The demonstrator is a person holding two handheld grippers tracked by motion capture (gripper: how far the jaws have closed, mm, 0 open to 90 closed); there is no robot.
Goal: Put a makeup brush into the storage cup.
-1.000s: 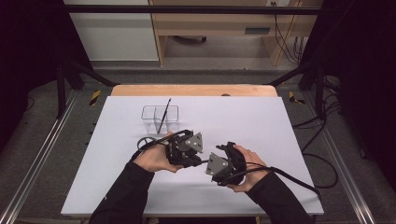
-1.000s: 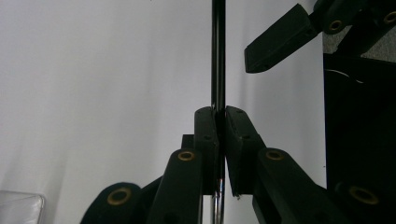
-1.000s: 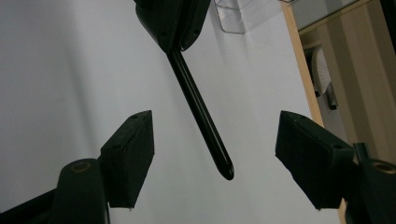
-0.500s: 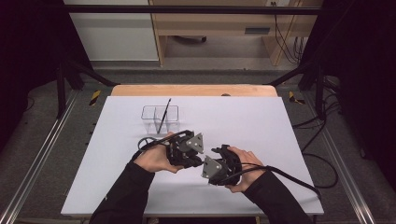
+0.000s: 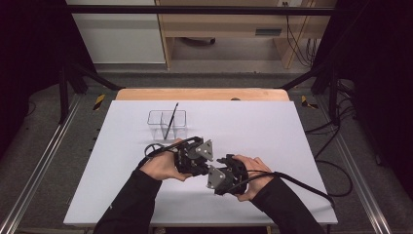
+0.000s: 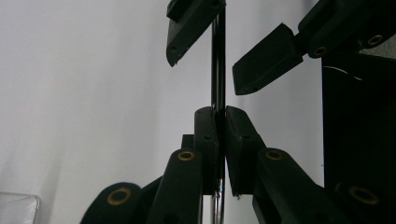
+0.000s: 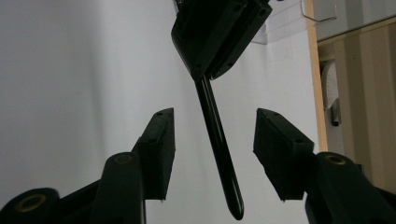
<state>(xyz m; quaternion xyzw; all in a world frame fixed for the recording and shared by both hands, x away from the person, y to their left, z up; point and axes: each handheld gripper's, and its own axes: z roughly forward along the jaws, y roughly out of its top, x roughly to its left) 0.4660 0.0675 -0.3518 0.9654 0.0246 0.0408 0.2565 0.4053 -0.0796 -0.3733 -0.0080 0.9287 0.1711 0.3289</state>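
Currently, item: black pen (image 7: 217, 140), held above the white desk (image 5: 292, 146).
Left gripper (image 6: 220, 123): jaws clenched on the pen.
Right gripper (image 7: 212, 154): jaws released, either side of the pen, apart from it.
Behind: clear tray (image 5: 156, 117).

The pen (image 7: 217, 140) at the frame's centre looked like glossy black plastic. The 2 gripper pads (image 7: 161, 151) beside it were matt black. The table (image 5: 253, 126) was smooth matt white; the container (image 5: 167, 123), upper left, clear plastic.
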